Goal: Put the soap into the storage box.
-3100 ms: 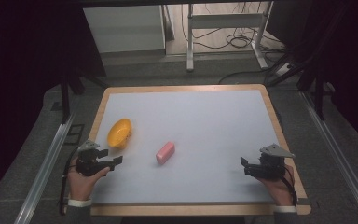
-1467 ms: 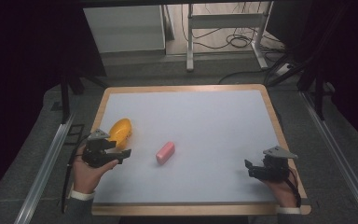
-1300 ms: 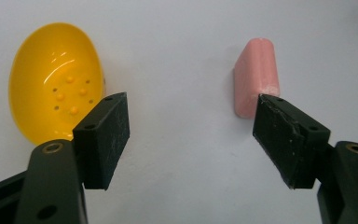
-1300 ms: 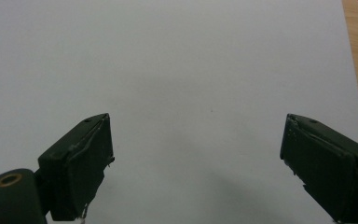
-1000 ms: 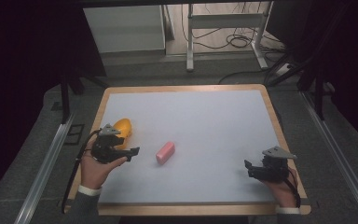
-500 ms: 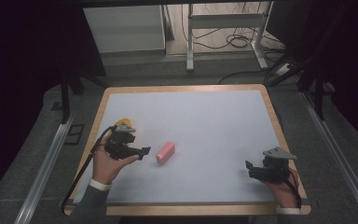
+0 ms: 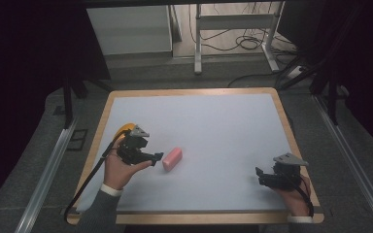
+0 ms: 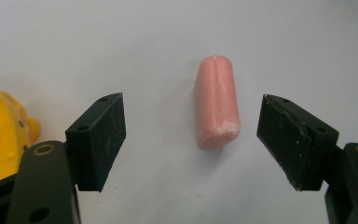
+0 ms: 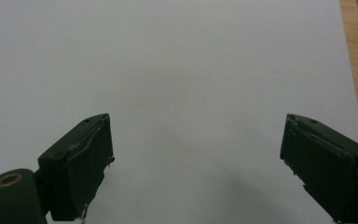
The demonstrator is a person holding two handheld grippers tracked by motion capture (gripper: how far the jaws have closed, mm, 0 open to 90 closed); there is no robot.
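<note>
Left gripper view looks along the left gripper (image 8: 191, 140), whose black jaws stand wide apart and clamp nothing, having just been opening; between them and a little ahead, touching neither pad, lies the small pink rounded sausage-shaped block (image 8: 216, 107) on the pale blue-white surface (image 8: 284, 42), lengthwise along the gripper's line of sight. Off the outer side of the gripper's left jaw sits a yellow knobbly plastic toy (image 8: 0, 135). The pink block looks light and somewhat soft, with a smooth, perhaps slippery skin, so a hold across its short width at mid-length seems safest. Farther away in the high view, the right gripper (image 7: 264, 177) rests with jaws apart over bare surface, well apart from the block. Compared with three seconds ago, the left gripper has travelled from beside the yellow toy toward the block, while the right has kept its place.
</note>
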